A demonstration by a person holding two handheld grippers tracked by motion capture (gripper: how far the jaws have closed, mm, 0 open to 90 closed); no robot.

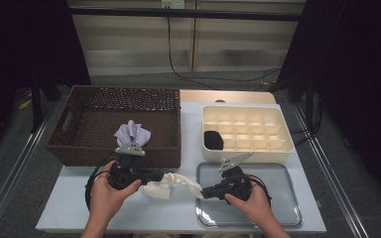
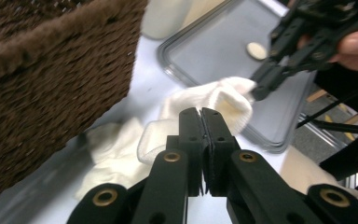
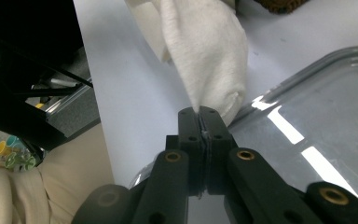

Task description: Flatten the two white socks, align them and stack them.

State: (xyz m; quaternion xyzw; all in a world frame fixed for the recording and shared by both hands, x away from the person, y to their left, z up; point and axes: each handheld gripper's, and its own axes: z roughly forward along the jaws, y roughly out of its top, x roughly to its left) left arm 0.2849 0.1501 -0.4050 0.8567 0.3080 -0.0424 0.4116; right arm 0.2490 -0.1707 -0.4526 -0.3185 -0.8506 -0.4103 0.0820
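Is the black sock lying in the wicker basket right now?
No, the black sock sits in a compartment of the cream divided box, not the basket.

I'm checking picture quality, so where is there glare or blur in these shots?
Right gripper view: bright glare streaks on the metal tray. Left gripper view: the brown basket close by is blurred. High view: evenly lit table, dark surroundings.

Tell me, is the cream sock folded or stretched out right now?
Partly stretched: left gripper and right gripper each pinch an end of the cream sock; its middle stays bunched.
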